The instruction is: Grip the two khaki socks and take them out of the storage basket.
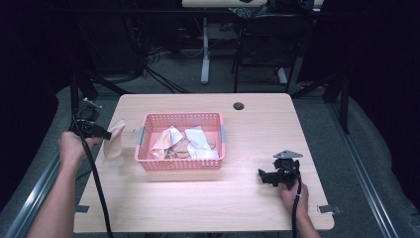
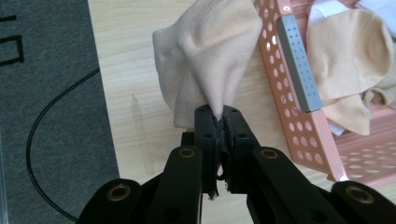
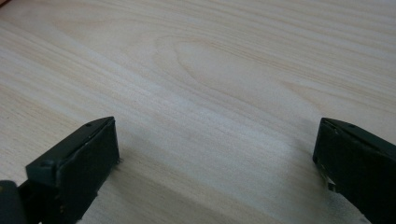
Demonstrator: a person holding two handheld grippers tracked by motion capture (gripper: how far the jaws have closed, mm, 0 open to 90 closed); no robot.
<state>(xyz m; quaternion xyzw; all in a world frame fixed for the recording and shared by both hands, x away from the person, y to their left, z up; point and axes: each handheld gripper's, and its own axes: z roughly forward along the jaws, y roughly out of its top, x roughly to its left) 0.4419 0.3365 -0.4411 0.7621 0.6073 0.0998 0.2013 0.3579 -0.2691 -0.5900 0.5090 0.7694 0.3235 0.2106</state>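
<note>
A beige sock (image 1: 115,140) hangs over the table's left edge, pinched at its top by my left gripper (image 1: 105,134). In the left gripper view the jaws are shut on the sock (image 2: 205,60), which drapes just outside the pink basket (image 2: 299,126). The pink basket (image 1: 146,153) stands mid-table and holds several beige and white socks (image 1: 190,144). My right gripper (image 1: 265,177) rests on the table at the right, held by a hand. Its jaws stand wide apart over bare wood, the right gripper (image 3: 215,154) open with nothing between them.
The wooden table (image 1: 247,208) has a round cable hole (image 1: 238,105) at the back. Grey carpet (image 2: 42,116) with a black cable lies left of the table. Table legs and a chair stand beyond the far edge.
</note>
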